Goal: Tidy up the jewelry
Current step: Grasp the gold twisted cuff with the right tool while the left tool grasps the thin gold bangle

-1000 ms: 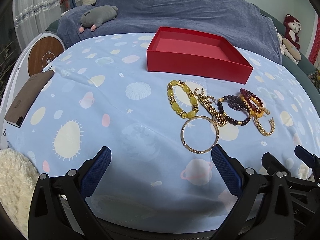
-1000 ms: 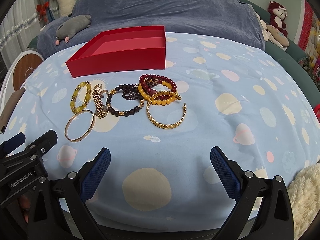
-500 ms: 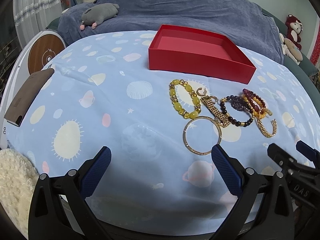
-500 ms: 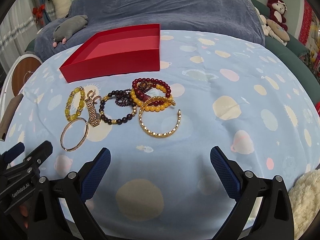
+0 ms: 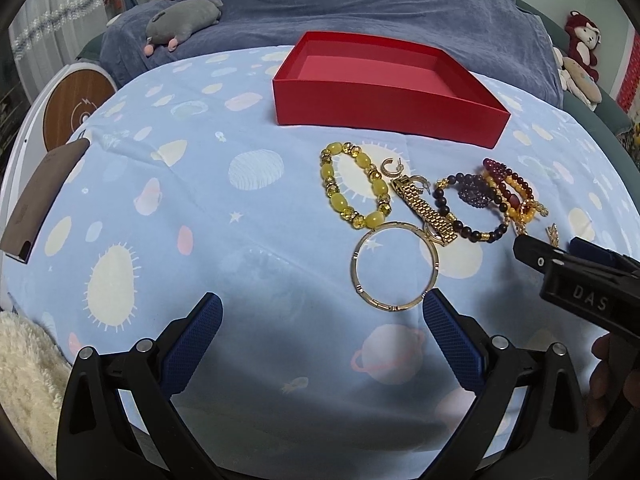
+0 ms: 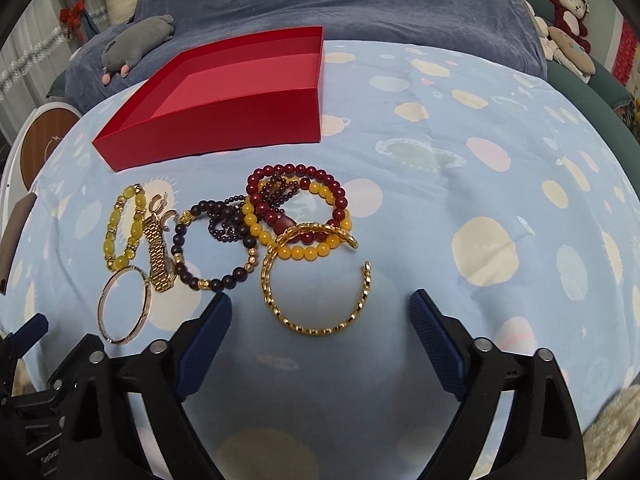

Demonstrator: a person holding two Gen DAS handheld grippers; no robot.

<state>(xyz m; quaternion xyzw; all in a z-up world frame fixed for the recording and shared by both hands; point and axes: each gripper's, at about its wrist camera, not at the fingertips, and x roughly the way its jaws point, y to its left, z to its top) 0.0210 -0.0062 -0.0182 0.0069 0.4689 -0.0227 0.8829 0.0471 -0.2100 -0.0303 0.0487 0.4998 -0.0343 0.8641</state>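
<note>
On the planet-print sheet (image 6: 460,200), just short of the red box (image 6: 224,92), the jewelry lies in a loose cluster: a yellow bead bracelet (image 6: 124,228) and a gold watch band (image 6: 160,252) at the left, a plain gold bangle (image 6: 124,304) nearest the left gripper (image 5: 322,334), then dark beads (image 6: 216,248), red beads (image 6: 296,196) and amber beads (image 6: 296,244) piled together, with an open gold cuff (image 6: 316,280) lying partly over them. The box is empty. The right gripper (image 6: 320,334) hangs just short of the cuff with its jaws apart, though they have just been closing a little, and nothing sits between them yet. The left gripper's jaws are also wide apart and empty, its right pad just beside the bangle's near rim. The step in hand looks like picking the cuff, the top piece of its pile. To do it well, lower the right jaws astride the near arc of the cuff, where it lies clear on the sheet, not at the far end that touches the amber beads. Close slowly so the thin metal does not skid away or pinch up the cloth, then lift straight up before carrying it to the box, so no bead strand drags along.
</note>
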